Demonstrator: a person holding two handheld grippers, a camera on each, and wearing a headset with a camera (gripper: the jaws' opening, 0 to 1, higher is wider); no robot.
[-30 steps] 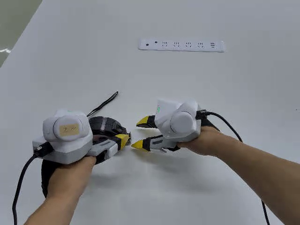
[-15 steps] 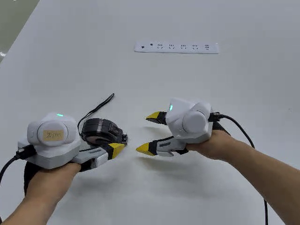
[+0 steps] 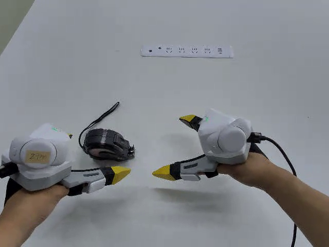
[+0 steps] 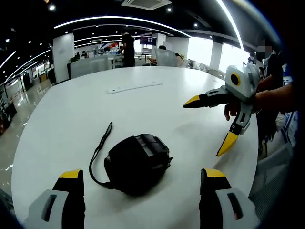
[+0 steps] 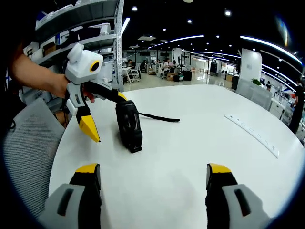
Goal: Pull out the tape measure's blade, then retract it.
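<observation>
Now both grippers are backed off. The left gripper (image 4: pixel 141 174) was around the tape measure (image 3: pixel 106 144) a second ago; its jaws now stand apart with nothing in them, and the case lies free just ahead of the tips. The right gripper (image 3: pixel 176 146) has slid away to the right, also spread wide and empty, with its tips well clear of the case. No blade shows outside the case, only a black strap (image 3: pixel 100 119) trailing toward the far left. So this reads as a release with the blade in; the pull and retract look finished, or else not started.

Pose: the left hand is low at the near left corner of the view, jaws pointing right. The right hand comes in from the right with jaws pointing left, rolled so one tip is farther and one nearer. The tips face each other across a gap. The tape measure sits on the white table (image 3: pixel 257 92), near-left area, and a power strip (image 3: pixel 186 50) lies well apart toward the far edge.
</observation>
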